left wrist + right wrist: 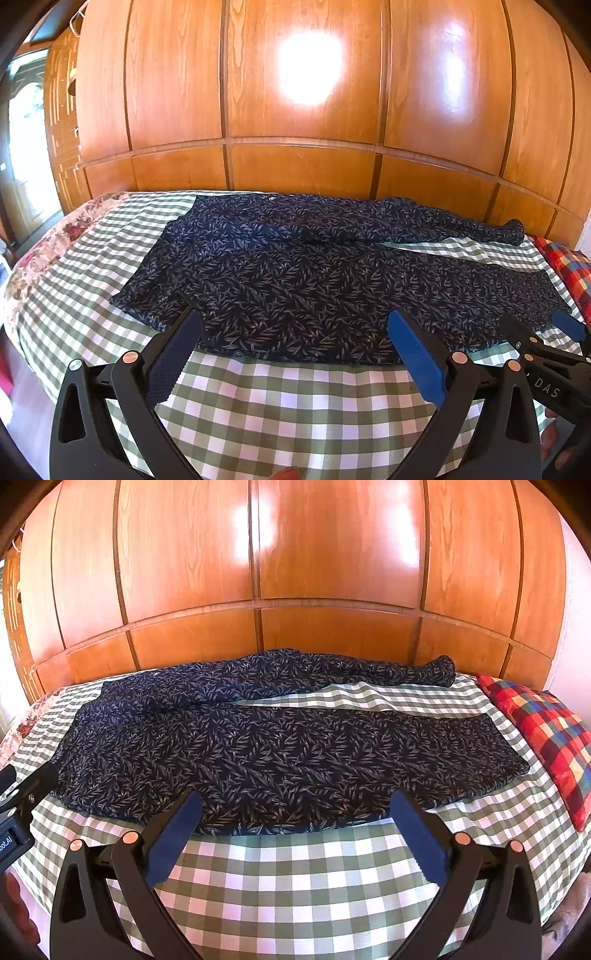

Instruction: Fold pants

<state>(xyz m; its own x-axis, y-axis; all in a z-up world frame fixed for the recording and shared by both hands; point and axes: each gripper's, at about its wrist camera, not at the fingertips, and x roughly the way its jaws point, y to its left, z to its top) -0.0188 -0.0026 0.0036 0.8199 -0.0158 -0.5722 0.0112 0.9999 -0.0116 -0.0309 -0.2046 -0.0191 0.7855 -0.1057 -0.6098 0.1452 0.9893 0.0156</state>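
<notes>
Dark navy pants with a pale leaf print [295,266] lie spread flat on the bed, waist at the left, both legs running right; the far leg ends in a bunched cuff [511,230]. They also show in the right wrist view [280,749]. My left gripper [295,325] is open and empty, its fingertips at the near edge of the pants by the waist. My right gripper [295,805] is open and empty at the near edge of the near leg. The right gripper also shows at the right of the left wrist view [546,332].
The bed has a green and white checked cover [280,406]. A red plaid cushion [543,731] lies at the right end. A floral quilt [44,251] shows at the left end. A wooden wardrobe wall [295,110] stands close behind the bed.
</notes>
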